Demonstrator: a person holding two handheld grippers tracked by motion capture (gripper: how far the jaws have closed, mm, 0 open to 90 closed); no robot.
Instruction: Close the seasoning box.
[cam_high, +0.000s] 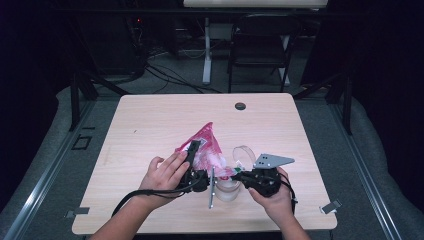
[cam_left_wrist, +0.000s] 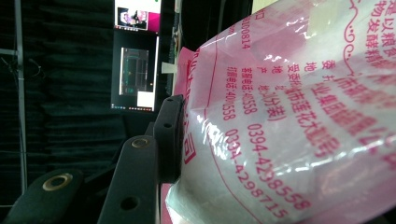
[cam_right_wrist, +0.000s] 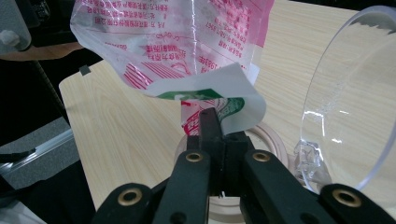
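**Pink bag held over open jar**

We see the pink bag (cam_high: 204, 145) lifted off the table (cam_high: 150, 125), near its front middle, tilted above a clear jar (cam_high: 227, 189) whose hinged lid (cam_high: 243, 152) stands open. The left gripper (cam_high: 192, 150) clamps the bag's upper side; one jaw presses flat against the printed film (cam_left_wrist: 289, 116). The right gripper (cam_right_wrist: 212, 123) is pinched tight on the bag's lower corner, directly over the jar mouth (cam_right_wrist: 271, 135). A chair (cam_high: 260, 45) stands beyond the table.

The bag (cam_high: 204, 147) is held above the bench (cam_high: 150, 120) between the left tool (cam_high: 192, 152) and the right tool (cam_high: 236, 175). The jar (cam_high: 227, 190) sits below the bag, its open lid (cam_high: 243, 152) raised behind it.
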